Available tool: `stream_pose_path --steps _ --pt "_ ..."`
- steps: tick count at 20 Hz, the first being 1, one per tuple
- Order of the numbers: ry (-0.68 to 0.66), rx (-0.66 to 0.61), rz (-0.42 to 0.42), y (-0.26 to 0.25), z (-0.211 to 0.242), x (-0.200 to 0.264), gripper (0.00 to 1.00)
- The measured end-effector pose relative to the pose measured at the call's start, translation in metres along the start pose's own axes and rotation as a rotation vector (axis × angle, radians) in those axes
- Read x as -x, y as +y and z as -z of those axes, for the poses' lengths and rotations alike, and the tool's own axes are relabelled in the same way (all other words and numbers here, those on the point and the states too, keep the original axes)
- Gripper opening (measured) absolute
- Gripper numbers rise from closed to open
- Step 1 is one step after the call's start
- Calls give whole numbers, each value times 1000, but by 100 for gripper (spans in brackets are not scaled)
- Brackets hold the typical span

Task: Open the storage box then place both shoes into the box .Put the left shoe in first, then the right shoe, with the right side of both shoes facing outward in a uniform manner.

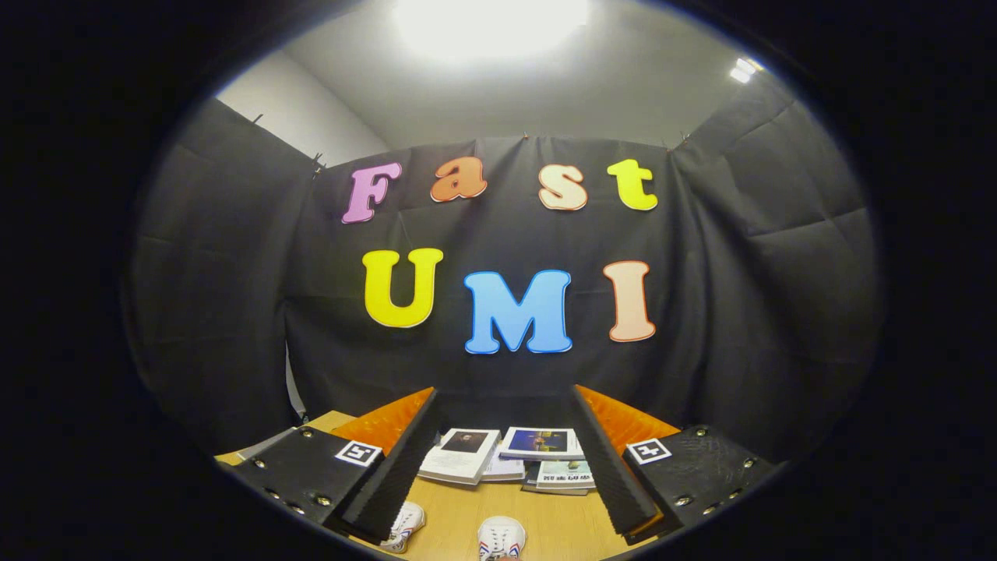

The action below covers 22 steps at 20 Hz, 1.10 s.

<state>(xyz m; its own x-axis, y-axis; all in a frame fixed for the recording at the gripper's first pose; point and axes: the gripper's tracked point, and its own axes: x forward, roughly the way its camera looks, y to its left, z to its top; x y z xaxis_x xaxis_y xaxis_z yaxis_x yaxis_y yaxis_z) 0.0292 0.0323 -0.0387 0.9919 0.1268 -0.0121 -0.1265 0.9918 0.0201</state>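
My gripper (502, 460) is held high and level, fingers spread wide apart with nothing between them, so it is open. Far below, on the wooden table (459, 510), two white shoes poke into view toe first. One shoe (405, 526) lies partly hidden under the left finger (393, 467). The other shoe (501, 538) sits between the fingers, with red and blue trim near its toe. The right finger (611, 467) stands to the right of that shoe.
Several books and booklets (506, 456) lie in a loose pile at the table's far side, between the fingers and against the black cloth wall. A pale wall and a bright ceiling light sit above the cloth.
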Motion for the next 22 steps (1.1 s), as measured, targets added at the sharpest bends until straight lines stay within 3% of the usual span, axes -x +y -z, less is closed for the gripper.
stream_pose_path --steps 5,12,17,22 --pt "100 -59 -174 45 42 -26 99" --pt "386 -259 -414 116 128 -42 99" --pt "535 -327 -536 165 175 -44 99" --pt "721 -501 -643 215 229 -36 99"
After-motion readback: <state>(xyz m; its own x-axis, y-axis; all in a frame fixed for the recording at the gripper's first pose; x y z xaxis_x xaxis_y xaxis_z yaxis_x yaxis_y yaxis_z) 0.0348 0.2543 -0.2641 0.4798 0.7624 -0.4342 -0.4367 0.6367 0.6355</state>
